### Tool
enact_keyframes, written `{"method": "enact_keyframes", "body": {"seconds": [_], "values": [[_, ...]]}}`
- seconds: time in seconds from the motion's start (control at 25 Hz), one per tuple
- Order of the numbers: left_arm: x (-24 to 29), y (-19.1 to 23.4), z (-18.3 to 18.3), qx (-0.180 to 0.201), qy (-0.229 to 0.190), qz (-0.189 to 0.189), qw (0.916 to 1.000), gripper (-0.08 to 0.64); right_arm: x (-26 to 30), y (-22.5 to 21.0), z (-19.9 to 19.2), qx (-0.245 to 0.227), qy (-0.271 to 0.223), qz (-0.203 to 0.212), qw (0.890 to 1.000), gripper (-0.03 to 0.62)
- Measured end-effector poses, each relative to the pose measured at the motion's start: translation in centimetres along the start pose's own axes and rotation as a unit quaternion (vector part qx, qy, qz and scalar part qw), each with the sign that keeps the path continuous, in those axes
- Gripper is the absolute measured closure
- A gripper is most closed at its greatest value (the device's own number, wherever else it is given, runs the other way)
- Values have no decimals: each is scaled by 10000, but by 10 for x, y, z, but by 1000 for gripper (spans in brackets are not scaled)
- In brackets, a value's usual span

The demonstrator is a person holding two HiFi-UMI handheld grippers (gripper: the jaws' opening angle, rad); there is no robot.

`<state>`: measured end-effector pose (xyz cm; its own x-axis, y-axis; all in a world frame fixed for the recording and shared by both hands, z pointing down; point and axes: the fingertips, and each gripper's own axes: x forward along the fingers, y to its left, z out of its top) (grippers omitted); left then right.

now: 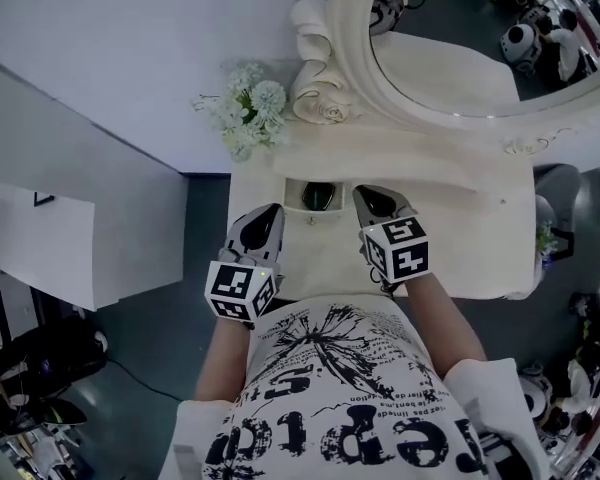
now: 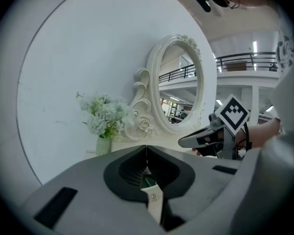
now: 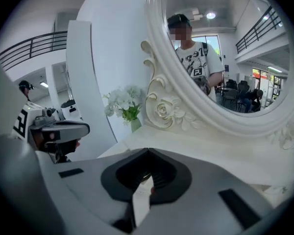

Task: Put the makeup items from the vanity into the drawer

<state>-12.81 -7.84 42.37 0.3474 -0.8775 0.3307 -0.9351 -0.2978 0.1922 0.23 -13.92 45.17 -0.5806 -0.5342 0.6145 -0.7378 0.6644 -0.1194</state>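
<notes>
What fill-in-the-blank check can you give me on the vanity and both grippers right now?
1. The left gripper and the right gripper both have their jaws ___.
2. In the head view, the flowers stand to the ___ of the mirror.
3. The person's reflection shows in the mirror in the ___ gripper view.

Missing words: shut; left; right.
</notes>
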Motion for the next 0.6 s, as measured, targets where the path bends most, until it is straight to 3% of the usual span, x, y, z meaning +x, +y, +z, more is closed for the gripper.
{"method": "enact_keyframes", "body": {"seconds": [0.24, 0.6], "values": [[15, -19, 31, 358, -167, -270, 9989, 540, -41, -19, 15, 7, -1062, -334, 9938, 574], [13, -57, 54, 802, -240, -595, 9947, 539, -84, -36, 17, 178, -1744, -819, 9811, 575]]}}
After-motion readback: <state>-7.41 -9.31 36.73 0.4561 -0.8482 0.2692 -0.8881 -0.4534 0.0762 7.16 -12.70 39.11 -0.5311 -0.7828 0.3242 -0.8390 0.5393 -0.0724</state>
